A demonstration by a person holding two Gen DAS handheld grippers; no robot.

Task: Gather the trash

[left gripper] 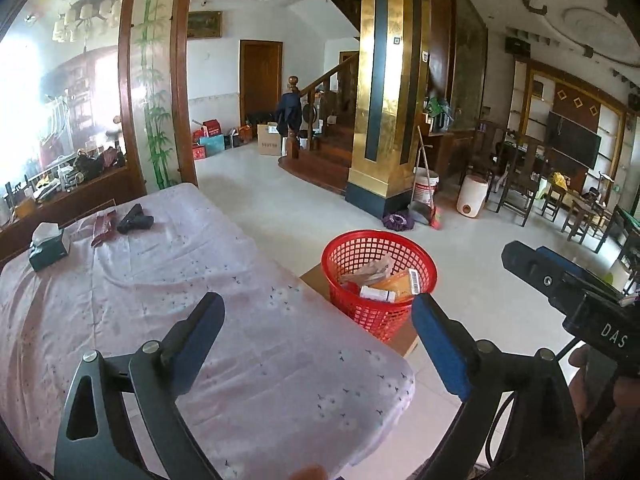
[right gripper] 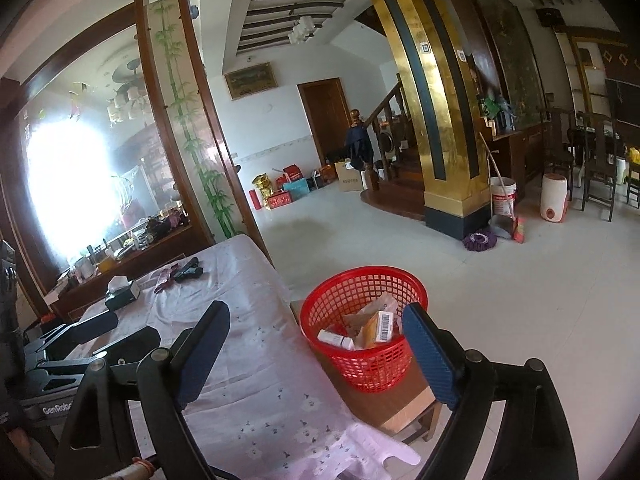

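While both grippers hang wide and empty, a red basket (left gripper: 378, 276) of trash sits off the table's (left gripper: 240, 360) right edge. The left gripper (left gripper: 316, 344) and right gripper (right gripper: 316, 354) hold nothing.

A cloth-covered table (left gripper: 168, 320) fills the lower left of both views. At its far left end lie a tissue box (left gripper: 49, 246), a packet (left gripper: 103, 225) and a dark object (left gripper: 135, 220). Just right of the table's edge, a basket (left gripper: 378, 280) stands on a low stool (right gripper: 394, 408), with boxes (right gripper: 376, 328) inside it.
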